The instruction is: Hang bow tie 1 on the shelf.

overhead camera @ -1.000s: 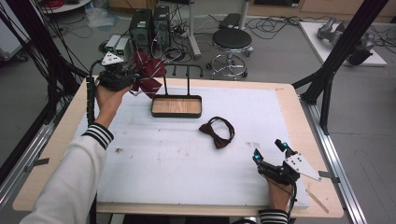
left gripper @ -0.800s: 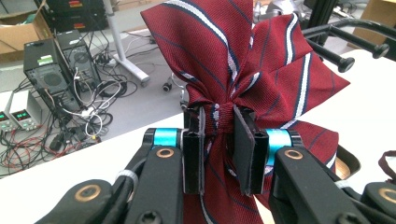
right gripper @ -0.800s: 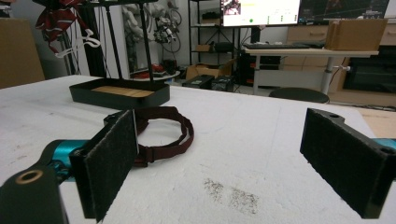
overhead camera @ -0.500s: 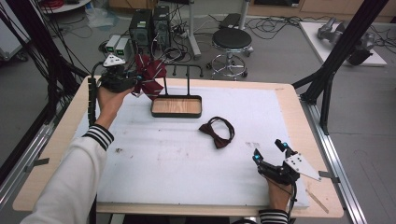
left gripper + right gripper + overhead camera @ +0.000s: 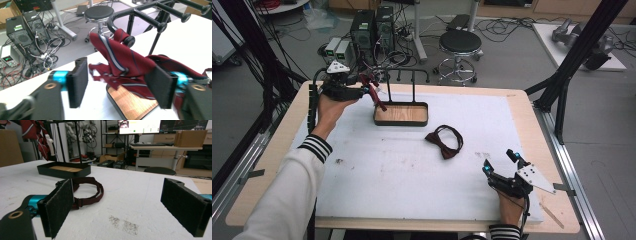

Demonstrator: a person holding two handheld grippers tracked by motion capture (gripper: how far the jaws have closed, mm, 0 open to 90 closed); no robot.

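Note:
A dark red striped tie [image 5: 120,62] lies draped over the left end peg of the black rack [image 5: 150,20], above the rack's wooden base [image 5: 130,105]. My left gripper [image 5: 117,82] stands open around the tie, and the cloth brushes past the right jaw. From above, the left gripper [image 5: 364,85] is at the table's far left beside the rack [image 5: 412,75], and the tie [image 5: 376,95] hangs as a narrow strip. A dark red bow tie [image 5: 444,141] lies on the mat at mid-table. My right gripper [image 5: 499,161] rests open at the near right, facing the bow tie [image 5: 87,192].
A white foam mat [image 5: 387,175] covers the wooden table. Beyond the far edge stand computer towers [image 5: 374,25] and a black stool [image 5: 460,42]. A black frame post [image 5: 562,95] rises at the table's far right corner.
My left gripper has shifted slightly towards the rack. The tie, bunched beside it before, now hangs as a thin strip from the rack's left peg. The right gripper has stayed put.

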